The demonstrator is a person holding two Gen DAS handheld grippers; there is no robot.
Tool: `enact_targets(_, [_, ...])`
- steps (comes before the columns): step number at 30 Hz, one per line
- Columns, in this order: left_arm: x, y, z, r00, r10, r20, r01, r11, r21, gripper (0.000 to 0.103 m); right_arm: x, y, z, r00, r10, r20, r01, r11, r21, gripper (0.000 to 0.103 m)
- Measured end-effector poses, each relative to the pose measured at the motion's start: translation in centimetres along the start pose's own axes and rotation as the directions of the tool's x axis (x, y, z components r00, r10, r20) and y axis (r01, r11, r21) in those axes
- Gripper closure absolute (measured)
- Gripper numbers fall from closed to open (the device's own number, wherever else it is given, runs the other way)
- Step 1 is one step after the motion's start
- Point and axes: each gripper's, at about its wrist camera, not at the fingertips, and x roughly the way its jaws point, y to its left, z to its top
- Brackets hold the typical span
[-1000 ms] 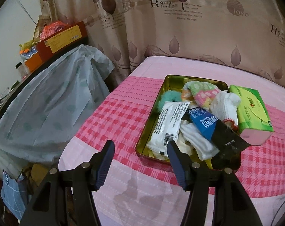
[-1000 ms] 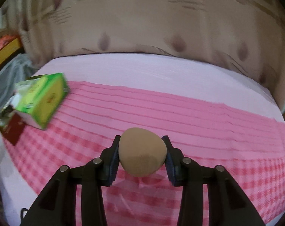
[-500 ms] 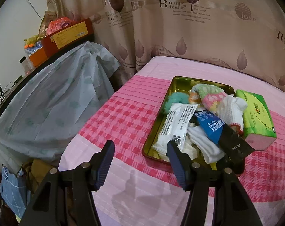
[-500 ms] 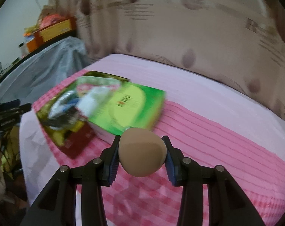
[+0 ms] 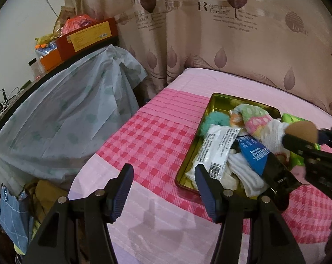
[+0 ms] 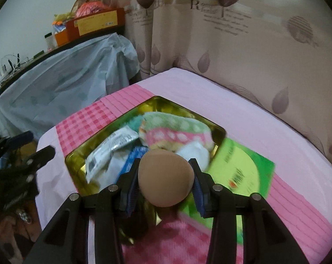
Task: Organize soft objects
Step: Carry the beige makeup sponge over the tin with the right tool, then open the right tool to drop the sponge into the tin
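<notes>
Tan sponge (image 6: 165, 178) clamped in right gripper (image 6: 165, 181), above gold tray (image 6: 218, 129) heaped with socks (image 6: 174, 132), packets (image 6: 109, 149). Green tissue pack (image 6: 242, 171) beside tray. Left gripper (image 5: 163, 187) wide, empty, over pink blanket (image 5: 152, 140).

Curtain (image 5: 242, 33): "Roma… feeling" and "love" are printed.
Blue-black packet (image 5: 262, 156) in the gold tray (image 5: 216, 101): "Double Protei…" is read.
Blue cloth (image 5: 9, 211) left of the tray: "YOU" is printed.

We see the gold tray (image 6: 218, 132) heaped nearly full with socks and packets, its far corner alone bare. The green tissue box (image 6: 242, 171) crowds its right rim. Open bedspread (image 5: 157, 140) lies left of the tray, curtain (image 5: 242, 44) close behind.
</notes>
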Motion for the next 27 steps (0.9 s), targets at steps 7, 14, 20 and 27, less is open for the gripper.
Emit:
enact_targets(7, [0.3,0.6,0.3,1.000,0.005,-0.004,-0.005,1.000,-0.021,0.044,4.0,0.5,1.6,0.999,-0.012,-0.040,0.013,0.999,0.036,0.062])
enact_targets(14, [0.5,0.9,0.3,1.000,-0.008,-0.013,0.008,0.999,-0.038,0.044,5.5,1.3,1.7,0.998,-0.014,-0.055,0.016,0.999,0.044,0.046])
enact_targets(20, [0.5,0.8,0.3,1.000,-0.003,-0.007,0.003,0.999,-0.037,0.044,4.1,2.0,1.1,0.999,-0.027,-0.031,0.029,0.998,0.057,0.026])
enact_targets(27, [0.4,0.7,0.4,1.000,-0.010,-0.007,0.009,0.999,-0.037,0.044,1.1,2.2,-0.6,0.996,-0.090,-0.018,0.091,0.990,0.105,0.011])
